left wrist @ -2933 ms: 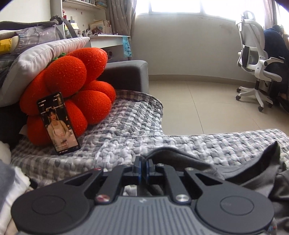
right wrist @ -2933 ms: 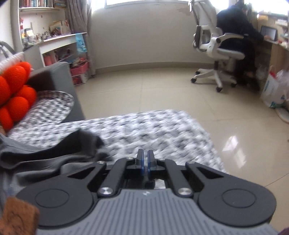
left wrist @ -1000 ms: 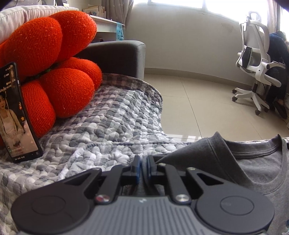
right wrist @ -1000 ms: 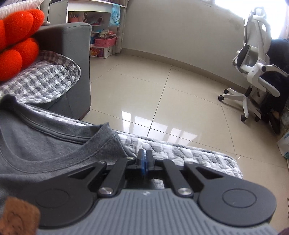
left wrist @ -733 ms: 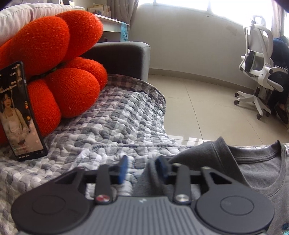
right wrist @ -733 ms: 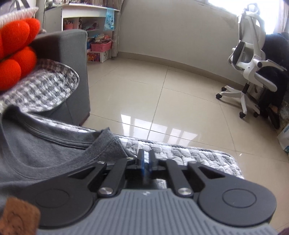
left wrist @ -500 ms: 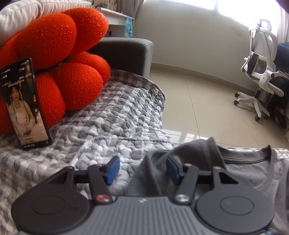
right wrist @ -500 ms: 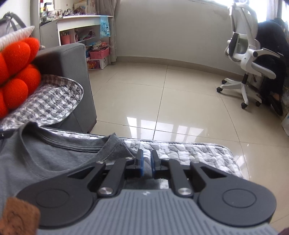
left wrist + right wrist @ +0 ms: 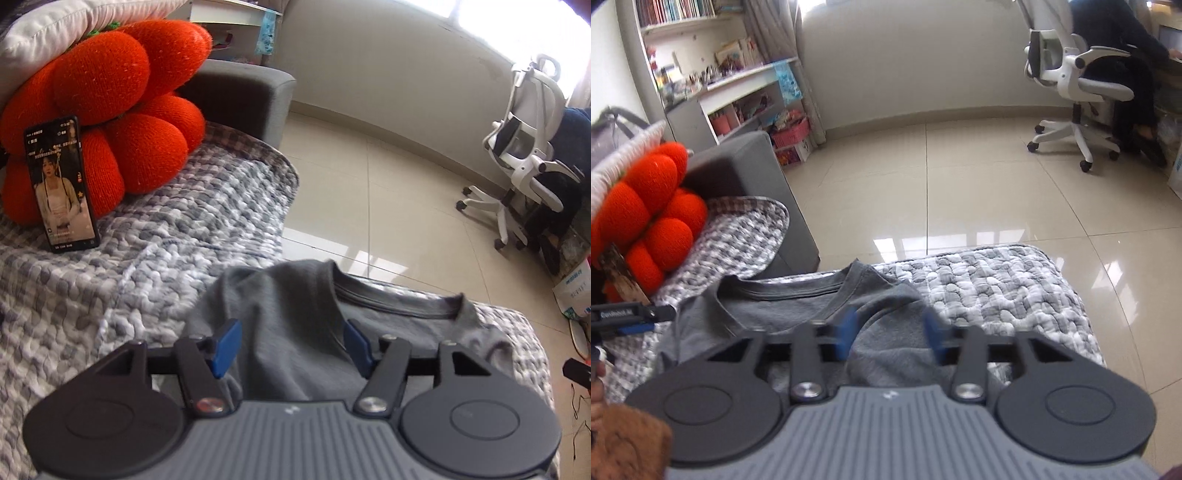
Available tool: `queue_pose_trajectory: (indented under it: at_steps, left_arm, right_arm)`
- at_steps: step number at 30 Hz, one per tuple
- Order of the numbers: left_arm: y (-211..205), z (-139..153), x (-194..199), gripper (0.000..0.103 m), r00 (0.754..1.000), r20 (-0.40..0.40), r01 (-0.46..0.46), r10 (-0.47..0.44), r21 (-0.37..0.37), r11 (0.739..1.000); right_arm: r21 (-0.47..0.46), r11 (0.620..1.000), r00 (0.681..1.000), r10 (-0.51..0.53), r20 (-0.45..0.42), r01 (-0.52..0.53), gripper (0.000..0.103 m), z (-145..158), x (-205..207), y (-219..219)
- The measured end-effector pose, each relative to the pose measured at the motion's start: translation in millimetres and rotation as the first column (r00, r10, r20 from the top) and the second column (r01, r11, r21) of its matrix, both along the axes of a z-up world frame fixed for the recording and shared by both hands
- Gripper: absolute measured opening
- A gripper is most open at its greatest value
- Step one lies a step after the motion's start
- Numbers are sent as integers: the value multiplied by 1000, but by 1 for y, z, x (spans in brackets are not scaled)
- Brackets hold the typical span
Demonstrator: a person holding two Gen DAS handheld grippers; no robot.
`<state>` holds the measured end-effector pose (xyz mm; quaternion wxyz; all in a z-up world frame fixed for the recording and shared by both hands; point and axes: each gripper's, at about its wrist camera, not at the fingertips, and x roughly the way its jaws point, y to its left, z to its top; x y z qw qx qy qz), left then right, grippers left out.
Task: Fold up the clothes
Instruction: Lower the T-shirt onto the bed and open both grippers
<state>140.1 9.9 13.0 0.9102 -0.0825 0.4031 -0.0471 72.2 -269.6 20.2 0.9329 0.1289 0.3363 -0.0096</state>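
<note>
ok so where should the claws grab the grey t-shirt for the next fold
Probably at the shoulder corners either side of the neckline. The grey cotton t-shirt lies flat on the grey-and-white quilted blanket, collar toward the floor edge, so each open claw, left claw and right claw, should come in low from its own side.

A shirt (image 9: 295,317) lies flat on a blanket (image 9: 155,258), collar toward the floor (image 9: 388,206) edge. The left gripper (image 9: 291,345) sits over the shirt's left shoulder, the right gripper (image 9: 888,330) over its right shoulder, each with the fingers set wide apart and cloth showing between them. Left of the shirt, a phone (image 9: 59,184) stands on the blanket, leaning against a cushion (image 9: 110,96). Behind the cushion is a sofa arm (image 9: 240,92). Across the floor, far right, stands a chair (image 9: 524,155). Shelves (image 9: 738,88) line the wall behind the sofa arm.
</note>
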Motion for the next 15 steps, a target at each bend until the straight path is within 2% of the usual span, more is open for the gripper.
queue_pose_trajectory:
  at_steps: [5,15]
  left_arm:
    - [-10,11,-36,67,1000,5,30,-30,20,999]
    - [-6,-5,-112,71,997,20,70,-70,-8,997]
  right_arm:
    - [51,999,1000,-9,4,9,54,1,-29,-2]
    - [134,991,1000,-10,-5,10,55,-15,-89,-12]
